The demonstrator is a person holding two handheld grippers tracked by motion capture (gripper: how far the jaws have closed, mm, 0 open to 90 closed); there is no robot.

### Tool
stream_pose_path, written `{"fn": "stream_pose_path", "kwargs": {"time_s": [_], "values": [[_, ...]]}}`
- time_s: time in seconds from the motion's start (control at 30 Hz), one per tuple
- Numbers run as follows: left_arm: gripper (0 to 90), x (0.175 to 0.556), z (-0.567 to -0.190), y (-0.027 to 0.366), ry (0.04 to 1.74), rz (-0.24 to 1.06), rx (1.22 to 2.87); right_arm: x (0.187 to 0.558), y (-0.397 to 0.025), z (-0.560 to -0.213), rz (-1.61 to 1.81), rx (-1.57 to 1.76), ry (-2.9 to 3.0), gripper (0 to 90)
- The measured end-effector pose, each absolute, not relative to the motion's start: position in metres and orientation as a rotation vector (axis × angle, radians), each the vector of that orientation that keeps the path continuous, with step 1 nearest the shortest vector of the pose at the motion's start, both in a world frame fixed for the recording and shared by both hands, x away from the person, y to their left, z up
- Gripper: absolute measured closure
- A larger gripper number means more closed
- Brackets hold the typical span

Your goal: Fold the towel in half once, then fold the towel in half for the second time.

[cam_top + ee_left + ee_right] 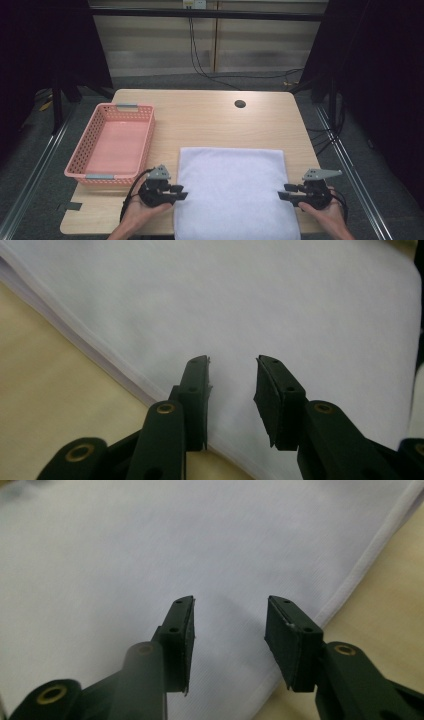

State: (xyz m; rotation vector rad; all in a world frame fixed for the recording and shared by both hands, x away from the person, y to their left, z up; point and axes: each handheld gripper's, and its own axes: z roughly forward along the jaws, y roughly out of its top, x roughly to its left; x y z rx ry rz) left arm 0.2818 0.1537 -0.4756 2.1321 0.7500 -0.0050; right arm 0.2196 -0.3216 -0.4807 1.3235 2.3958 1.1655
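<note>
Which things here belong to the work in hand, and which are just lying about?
In the work:
- white towel
- left gripper, open at the towel's left edge
- right gripper, open at its right edge

Lying about:
- pink basket, nothing in it
- round hole in the table

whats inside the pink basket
Nothing that shows: the pink basket has a bare floor in the high view. Its near wall hides a thin strip of that floor, so a very flat item there cannot be excluded.
</note>
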Motion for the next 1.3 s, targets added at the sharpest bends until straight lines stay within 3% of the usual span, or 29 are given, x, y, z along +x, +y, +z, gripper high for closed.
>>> {"fn": "stream_pose_path", "kwargs": {"time_s": [0.23, 0.37, 0.73, 0.93, 1.07, 1.17, 1.3], "values": [[61.0, 0.336, -0.473, 0.145, 0.857, 0.088, 2.102, 0.264, -0.326, -0.472, 1.130, 1.289, 2.294, 53.0], [58.1, 0.348, -0.473, 0.128, 0.821, 0.135, 2.120, 0.294, -0.333, -0.470, 1.077, 1.311, 2.249, 50.4], [49.4, 0.390, -0.496, 0.139, 0.989, 0.130, 2.043, 0.354, -0.336, -0.491, 1.040, 1.356, 2.275, 44.3], [42.3, 0.391, -0.499, 0.138, 0.989, 0.154, 2.057, 0.356, -0.328, -0.502, 0.976, 1.329, 2.332, 47.4], [38.3, 0.393, -0.504, 0.138, 1.007, 0.159, 2.077, 0.354, -0.329, -0.502, 0.993, 1.326, 2.334, 58.6], [37.7, 0.393, -0.504, 0.136, 0.997, 0.159, 2.085, 0.355, -0.330, -0.503, 1.021, 1.330, 2.332, 61.9], [54.5, 0.394, -0.505, 0.136, 0.938, 0.132, 2.096, 0.355, -0.331, -0.503, 1.038, 1.345, 2.338, 68.2]]}}
